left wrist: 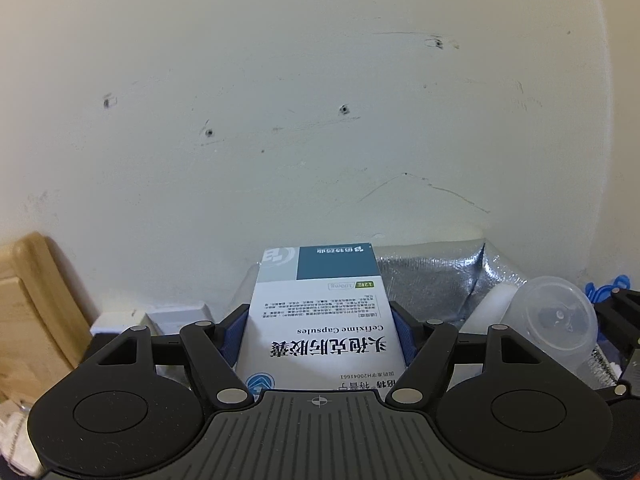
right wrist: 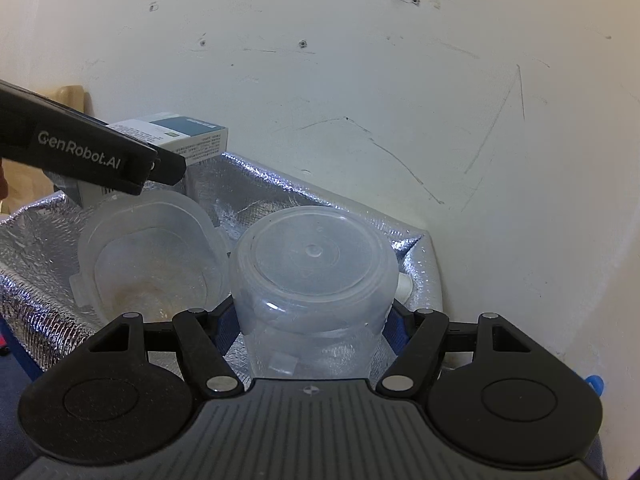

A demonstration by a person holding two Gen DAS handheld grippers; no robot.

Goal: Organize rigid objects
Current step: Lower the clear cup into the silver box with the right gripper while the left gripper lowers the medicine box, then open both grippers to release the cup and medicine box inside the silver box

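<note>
1. The left tongs [left wrist: 320, 336] squeeze a white medicine box [left wrist: 320, 320], held up over a shiny silver bag [right wrist: 320, 196].
2. The right tongs [right wrist: 312, 320] squeeze a clear plastic tub [right wrist: 312, 272] over that bag.
3. A scratched cream wall [left wrist: 280, 100] stands behind.

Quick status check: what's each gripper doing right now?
Left gripper: closed on the medicine box.
Right gripper: closed on the clear plastic container.

Scuffed white wall [left wrist: 280, 80] behind; wooden board [left wrist: 28, 304] leaning at left.
</note>
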